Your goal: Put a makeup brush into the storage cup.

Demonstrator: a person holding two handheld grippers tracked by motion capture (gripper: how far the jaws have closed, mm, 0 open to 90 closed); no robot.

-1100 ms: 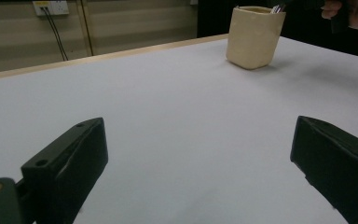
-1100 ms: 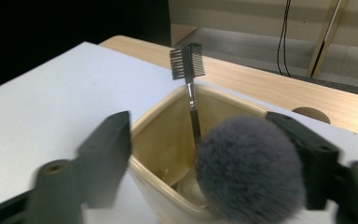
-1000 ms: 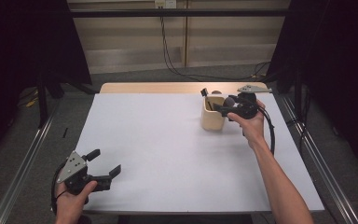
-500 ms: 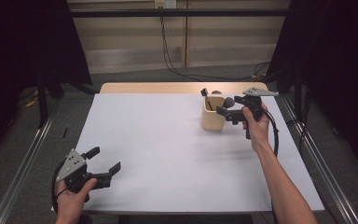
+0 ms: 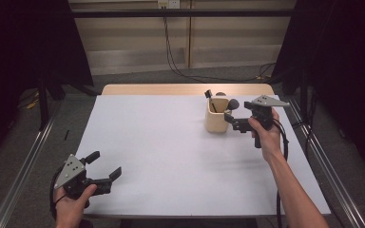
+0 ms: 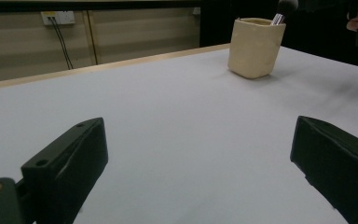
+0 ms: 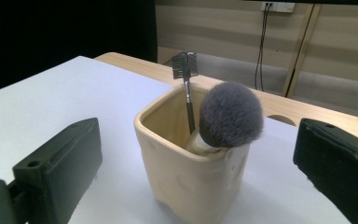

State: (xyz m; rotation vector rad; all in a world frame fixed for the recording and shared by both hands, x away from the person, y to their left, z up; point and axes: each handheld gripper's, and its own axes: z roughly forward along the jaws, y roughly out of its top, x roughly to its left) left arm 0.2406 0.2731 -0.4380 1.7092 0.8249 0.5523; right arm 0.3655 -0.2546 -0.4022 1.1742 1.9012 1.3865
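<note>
Brush fluffy, grey, in squarish cream ceramic cup; right tool open, empty.

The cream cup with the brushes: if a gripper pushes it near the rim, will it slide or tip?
The cream cup looks thick-walled and glazed, so probably heavy and slippery. It is taller than wide, so a rim push may tip it. The powder brush leans loosely and would likely shift.

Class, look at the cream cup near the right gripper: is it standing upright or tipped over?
Upright. The cream cup sits on its base on the white table, mouth upward, with a powder brush and a small comb brush standing in it.
</note>
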